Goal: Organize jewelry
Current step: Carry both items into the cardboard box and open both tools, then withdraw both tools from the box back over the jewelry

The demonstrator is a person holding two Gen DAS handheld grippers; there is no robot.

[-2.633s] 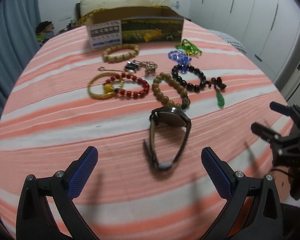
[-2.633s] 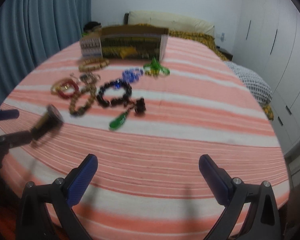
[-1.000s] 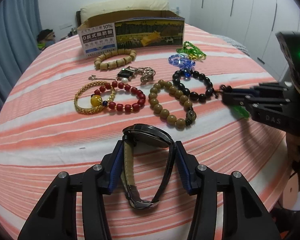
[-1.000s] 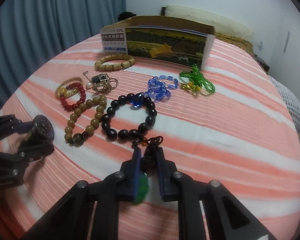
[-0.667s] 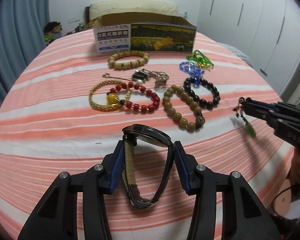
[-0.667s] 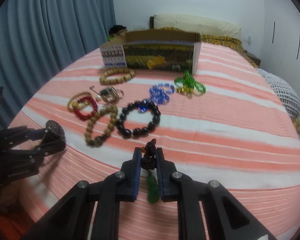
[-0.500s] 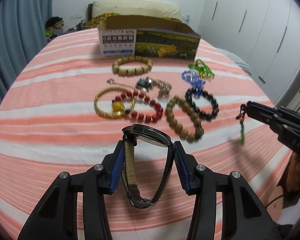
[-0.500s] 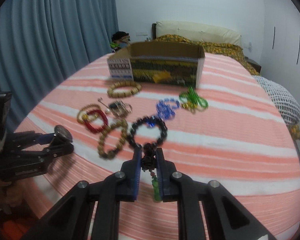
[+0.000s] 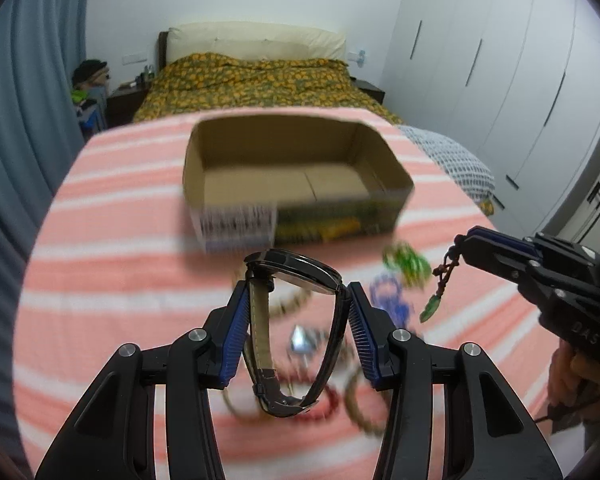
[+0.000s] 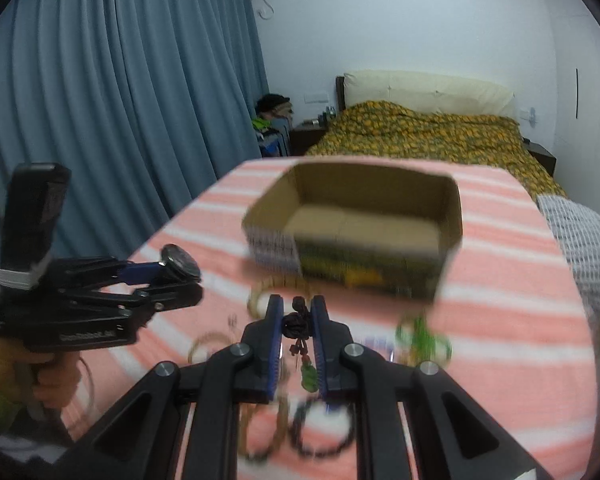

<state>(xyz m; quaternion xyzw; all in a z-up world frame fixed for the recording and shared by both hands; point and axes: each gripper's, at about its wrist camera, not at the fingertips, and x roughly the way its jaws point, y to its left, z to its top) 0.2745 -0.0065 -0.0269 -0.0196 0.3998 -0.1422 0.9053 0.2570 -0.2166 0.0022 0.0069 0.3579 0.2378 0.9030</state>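
Between raised jaws and open box (image 9: 296, 184): blurred bracelets (image 10: 320, 432) on striped cloth (image 9: 112, 264).

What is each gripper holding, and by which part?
The left gripper clamps the dark wristwatch across its band. The right gripper pinches the green pendant charm by its dark knotted cord.

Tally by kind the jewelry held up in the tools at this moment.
Watch: 1, in the left tool
Green pendant on a cord: 1, in the right tool
Total: 2
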